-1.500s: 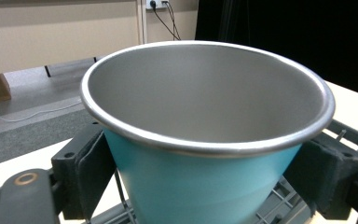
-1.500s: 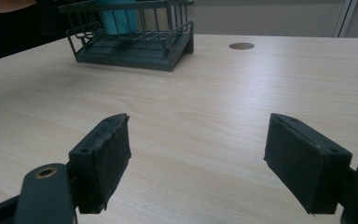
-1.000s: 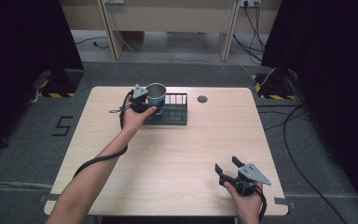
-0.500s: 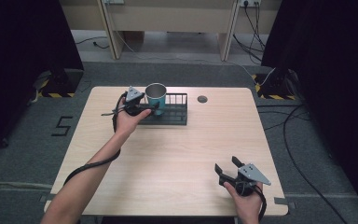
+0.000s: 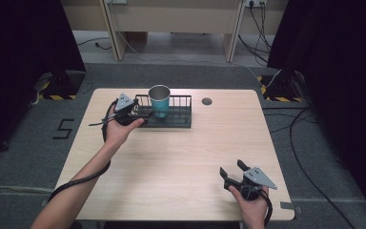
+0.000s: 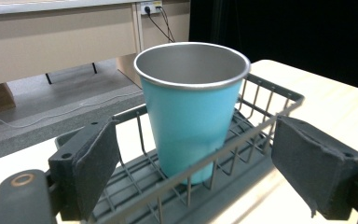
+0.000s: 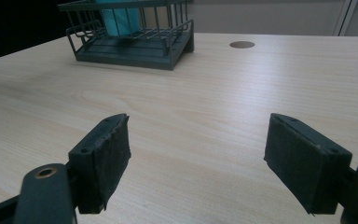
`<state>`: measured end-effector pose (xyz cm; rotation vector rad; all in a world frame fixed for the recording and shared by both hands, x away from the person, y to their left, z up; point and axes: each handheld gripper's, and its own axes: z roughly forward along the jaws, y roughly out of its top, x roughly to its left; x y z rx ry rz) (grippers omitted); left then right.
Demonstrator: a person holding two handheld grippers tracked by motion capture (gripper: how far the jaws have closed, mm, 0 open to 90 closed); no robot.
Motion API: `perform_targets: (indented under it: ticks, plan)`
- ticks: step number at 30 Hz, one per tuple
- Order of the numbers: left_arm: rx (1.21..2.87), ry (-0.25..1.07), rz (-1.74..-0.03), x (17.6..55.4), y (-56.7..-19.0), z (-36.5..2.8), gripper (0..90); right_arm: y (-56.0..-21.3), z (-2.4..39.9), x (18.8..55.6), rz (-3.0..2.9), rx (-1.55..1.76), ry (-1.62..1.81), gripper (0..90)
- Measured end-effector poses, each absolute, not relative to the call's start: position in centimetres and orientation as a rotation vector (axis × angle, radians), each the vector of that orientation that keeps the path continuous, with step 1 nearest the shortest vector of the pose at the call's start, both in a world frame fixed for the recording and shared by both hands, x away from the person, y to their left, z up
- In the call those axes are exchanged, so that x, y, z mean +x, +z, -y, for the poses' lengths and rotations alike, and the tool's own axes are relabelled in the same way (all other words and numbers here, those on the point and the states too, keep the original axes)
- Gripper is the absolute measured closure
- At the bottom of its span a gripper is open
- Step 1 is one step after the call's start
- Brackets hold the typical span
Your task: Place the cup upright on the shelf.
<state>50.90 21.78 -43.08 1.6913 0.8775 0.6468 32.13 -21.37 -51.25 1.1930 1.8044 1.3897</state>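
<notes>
The teal cup (image 6: 193, 116) stands upright at the left end of the wire rack (image 5: 171, 117) near the far edge of the surface (image 5: 181, 157). The left claw (image 6: 196, 168) is spread wide just outside the rack's wall, level with the cup, likely so nothing tips it. The right claw (image 7: 198, 163) rests spread and empty near the front edge, well apart from it.

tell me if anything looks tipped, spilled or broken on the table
Nothing stands out. The teal cup stands upright in the black wire rack, and it looks empty inside. The left gripper is open just in front of the rack; the right gripper is open over bare table.
</notes>
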Motion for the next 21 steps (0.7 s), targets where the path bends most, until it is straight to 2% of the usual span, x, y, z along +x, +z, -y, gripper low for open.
perform_targets:
  ticks: [21]
  plan:
    - [1.664, 0.669, -0.885, 43.9, -44.5, -25.9, 14.2, -51.3, 21.4, 32.1, -1.803, 1.195, 1.384, 22.8]
